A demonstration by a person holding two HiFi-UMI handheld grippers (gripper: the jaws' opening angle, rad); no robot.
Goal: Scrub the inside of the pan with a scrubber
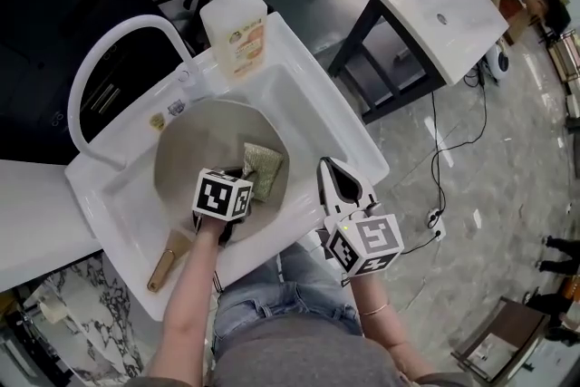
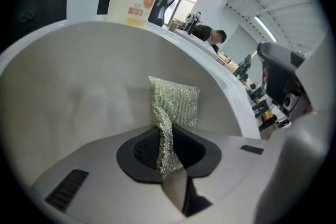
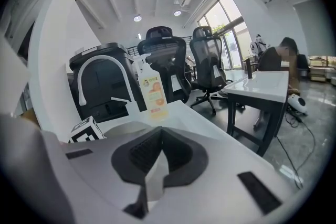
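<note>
The jaws of my left gripper (image 2: 167, 162) were clenched on one edge of the green-and-silver woven mesh scrubber (image 2: 176, 101), so the free part of the pad stood out ahead of the tips where it could work as the rubbing face. The right gripper (image 3: 159, 139) had its jaws pressed together on nothing.

In the head view, the round beige-grey metal pan (image 1: 186, 149) sat at the middle of the frame. It lay inside the white rectangular sink (image 1: 326, 118), with its pale wooden handle (image 1: 165, 263) pointing to the lower left. I judged it lay in the basin so that the walls would catch any run-off and stop the pan from sliding. The scrubber lay over the right half of the pan's floor. It appeared to touch the metal, though I could not be sure from these angles how firmly it pressed.

I held the right gripper just outside the sink's lower-right rim, well clear of the pan. That left the scrubbing side room to move. The cream plastic pump bottle of soap (image 1: 234, 23) stood on the sink's upper edge beside the arched white faucet (image 1: 109, 50), out of the way of the stroke.
</note>
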